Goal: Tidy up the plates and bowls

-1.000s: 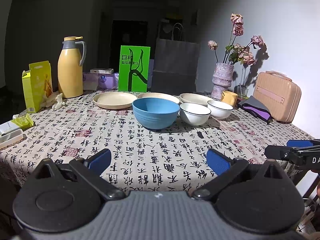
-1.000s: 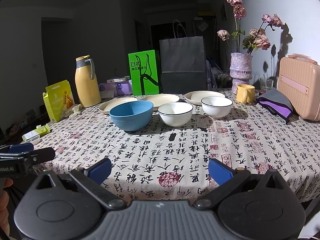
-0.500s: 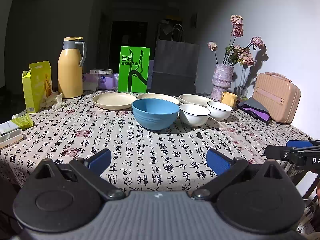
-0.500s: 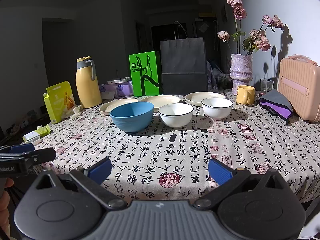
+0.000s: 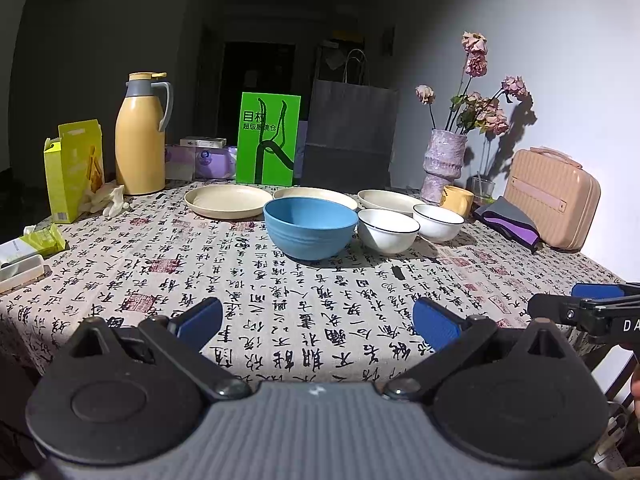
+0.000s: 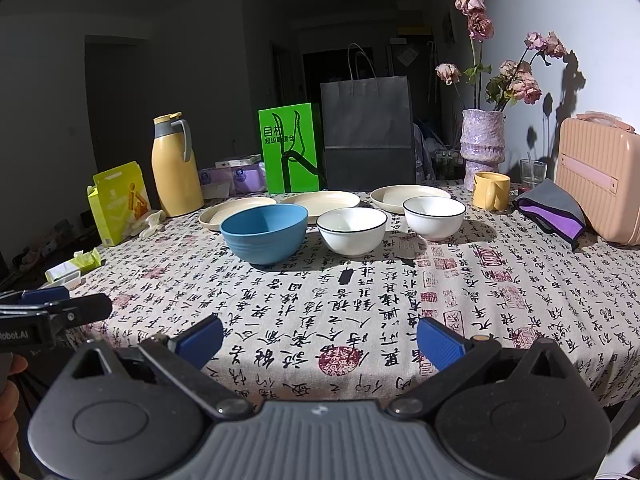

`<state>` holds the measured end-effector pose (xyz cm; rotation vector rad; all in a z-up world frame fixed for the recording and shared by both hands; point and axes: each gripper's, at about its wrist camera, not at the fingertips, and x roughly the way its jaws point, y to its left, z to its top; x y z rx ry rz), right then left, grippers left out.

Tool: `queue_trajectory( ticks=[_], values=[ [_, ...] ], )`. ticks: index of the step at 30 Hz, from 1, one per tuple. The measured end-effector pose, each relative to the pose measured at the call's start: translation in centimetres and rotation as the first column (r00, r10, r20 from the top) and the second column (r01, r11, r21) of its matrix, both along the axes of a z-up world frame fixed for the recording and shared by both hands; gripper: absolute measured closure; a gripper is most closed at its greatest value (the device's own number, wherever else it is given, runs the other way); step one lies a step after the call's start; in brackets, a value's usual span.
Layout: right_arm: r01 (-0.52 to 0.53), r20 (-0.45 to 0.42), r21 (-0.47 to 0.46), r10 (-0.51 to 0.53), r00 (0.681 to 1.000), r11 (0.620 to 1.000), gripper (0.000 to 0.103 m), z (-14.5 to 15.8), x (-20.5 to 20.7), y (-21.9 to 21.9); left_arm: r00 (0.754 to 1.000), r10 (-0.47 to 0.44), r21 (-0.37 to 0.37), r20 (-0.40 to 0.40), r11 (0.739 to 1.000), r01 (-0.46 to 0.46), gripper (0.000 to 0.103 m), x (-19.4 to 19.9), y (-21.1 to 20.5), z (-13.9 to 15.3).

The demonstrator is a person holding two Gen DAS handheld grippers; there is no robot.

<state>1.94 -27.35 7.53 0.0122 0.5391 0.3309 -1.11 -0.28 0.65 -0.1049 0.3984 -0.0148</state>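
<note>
Yellow jug (image 5: 140,136) far left on my feed, green box (image 5: 269,139) and dark paper bag (image 5: 350,132) behind, and in between sits the work: 3 cream plates in a back row, left plate (image 5: 228,200), middle plate (image 5: 316,195) partly hidden by the blue bowl (image 5: 310,227), right plate (image 5: 386,200). In front of them, 3 bowls in a line: blue, then the first white bowl (image 5: 387,231), then the second white bowl (image 5: 438,222). None is stacked, each stands alone on the printed tablecloth (image 5: 280,304). Vase (image 5: 444,166), yellow mug (image 5: 458,200) and pink case (image 5: 552,198) close off the right side.

I read this as the very start: nothing gathered yet, both tools back at the near table edge. My guess for the next move: reach forward to 1 white bowl, pinch its rim, and nest it in the other, or pile the plates.

Left gripper (image 5: 316,318): jaws spread wide, nothing between them, touching nothing. Right gripper (image 6: 320,338): same story, wide apart, empty, hovering over the cloth, well short of the bowls.
</note>
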Motion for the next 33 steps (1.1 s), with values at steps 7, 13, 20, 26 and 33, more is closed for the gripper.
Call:
queue_trajectory(
  ticks=[7,13,20,26,33],
  values=[
    [-0.001,0.003,-0.001,0.001,1.0,1.0,0.0,0.0,0.0,0.0,1.0,0.0,0.0,0.0,1.0,0.0,0.0,0.0,0.0,0.0],
    [-0.001,0.003,-0.001,0.001,1.0,1.0,0.0,-0.1,0.0,0.0,1.0,0.001,-0.001,0.001,1.0,-0.001,0.0,0.0,-0.1,0.0],
    [-0.004,0.007,0.0,0.004,1.0,1.0,0.0,-0.1,0.0,0.2,1.0,0.0,-0.002,0.002,1.0,0.0,0.0,0.0,0.0,0.0],
    [-0.009,0.004,0.009,0.009,1.0,1.0,0.0,-0.2,0.5,0.5,1.0,0.002,-0.01,0.008,1.0,-0.002,0.0,0.2,0.1,0.1],
    [-0.018,-0.002,0.017,0.018,1.0,1.0,0.0,-0.3,1.5,0.8,1.0,0.013,-0.038,0.004,0.999,-0.013,0.0,0.7,0.9,0.1]
  ],
)
